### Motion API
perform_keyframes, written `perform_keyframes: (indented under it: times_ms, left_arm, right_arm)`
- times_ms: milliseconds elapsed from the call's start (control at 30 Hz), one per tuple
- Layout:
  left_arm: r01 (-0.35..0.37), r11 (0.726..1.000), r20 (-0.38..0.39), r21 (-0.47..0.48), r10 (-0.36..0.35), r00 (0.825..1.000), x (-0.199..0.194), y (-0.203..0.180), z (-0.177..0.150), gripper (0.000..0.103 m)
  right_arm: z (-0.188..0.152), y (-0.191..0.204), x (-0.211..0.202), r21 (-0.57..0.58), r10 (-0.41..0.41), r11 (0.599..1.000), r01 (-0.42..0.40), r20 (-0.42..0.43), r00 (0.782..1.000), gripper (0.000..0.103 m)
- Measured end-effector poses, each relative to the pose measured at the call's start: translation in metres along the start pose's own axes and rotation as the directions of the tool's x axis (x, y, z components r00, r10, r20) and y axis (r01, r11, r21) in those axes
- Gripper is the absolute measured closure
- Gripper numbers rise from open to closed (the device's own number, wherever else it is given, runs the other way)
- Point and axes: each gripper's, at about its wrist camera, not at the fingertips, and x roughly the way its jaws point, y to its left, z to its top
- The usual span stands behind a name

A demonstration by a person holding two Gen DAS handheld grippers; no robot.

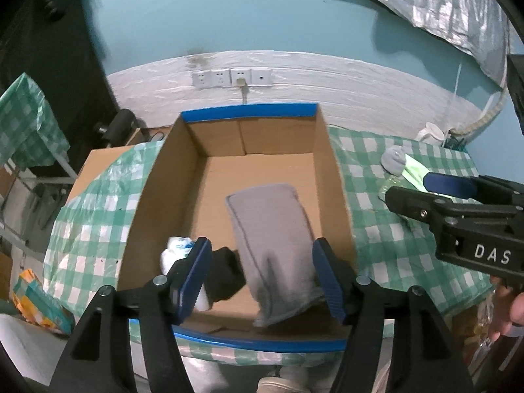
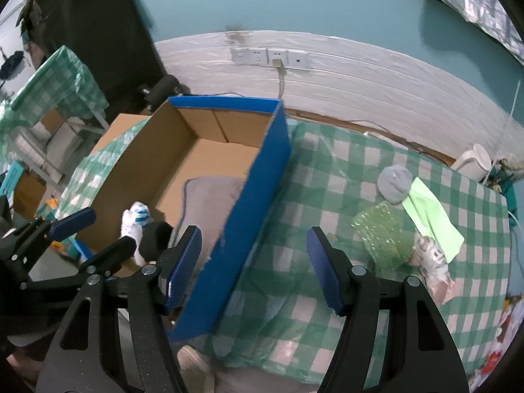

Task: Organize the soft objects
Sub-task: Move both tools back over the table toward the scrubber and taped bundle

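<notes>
Flat grey knit cloth (image 1: pixel 273 245) inside corrugated cardboard box (image 1: pixel 157 180)

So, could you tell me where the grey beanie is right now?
The grey beanie lies on the checked tablecloth, right of the box, touching the light green cloth's far end.

Setting: a lived-in room of a home, used for storage as well. Evidence: teal painted wall (image 1: pixel 229 9) with a white lower band; row of wall sockets (image 1: pixel 231 78), one with a plug in it; table under a green-and-white checked plastic cloth (image 2: pixel 344 177); white jug (image 2: pixel 475 162) at the table's far corner; a second checked cloth (image 1: pixel 26 121) over a metal-framed stand; cardboard boxes (image 1: pixel 6 180) beside it.
</notes>
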Motion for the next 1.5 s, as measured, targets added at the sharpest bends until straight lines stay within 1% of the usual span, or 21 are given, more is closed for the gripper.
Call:
perform_keyframes:
  times_ms: [433,700,1000,1133,1500]
  left_arm:
    - [0.018,0.996,-0.024,0.087,-0.016,1.0,0.003,-0.049,-0.005,0.037]
    - [0.03,0.991,-0.031,0.133,-0.026,0.999,0.005,-0.077,-0.004,0.035]
    - [0.04,0.982,-0.058,0.182,-0.03,0.998,0.013,-0.11,-0.007,0.035]
    - [0.044,0.98,-0.072,0.196,-0.03,0.997,0.018,-0.121,-0.009,0.035]
    - [0.056,0.973,-0.105,0.226,-0.033,0.994,0.031,-0.147,-0.01,0.034]
  right_arm:
    - [-0.013,-0.044,-0.019,0.065,-0.025,0.998,0.023,0.029,0.999,0.035]
    - [-0.027,-0.073,-0.027,0.088,-0.067,0.994,0.064,0.036,0.997,0.035]
    - [-0.041,-0.108,-0.036,0.117,-0.121,0.986,0.115,0.045,0.992,0.035]
    - [-0.044,-0.121,-0.037,0.125,-0.132,0.984,0.125,0.048,0.99,0.035]
    - [-0.057,-0.155,-0.028,0.147,-0.157,0.977,0.154,0.011,0.987,0.035]
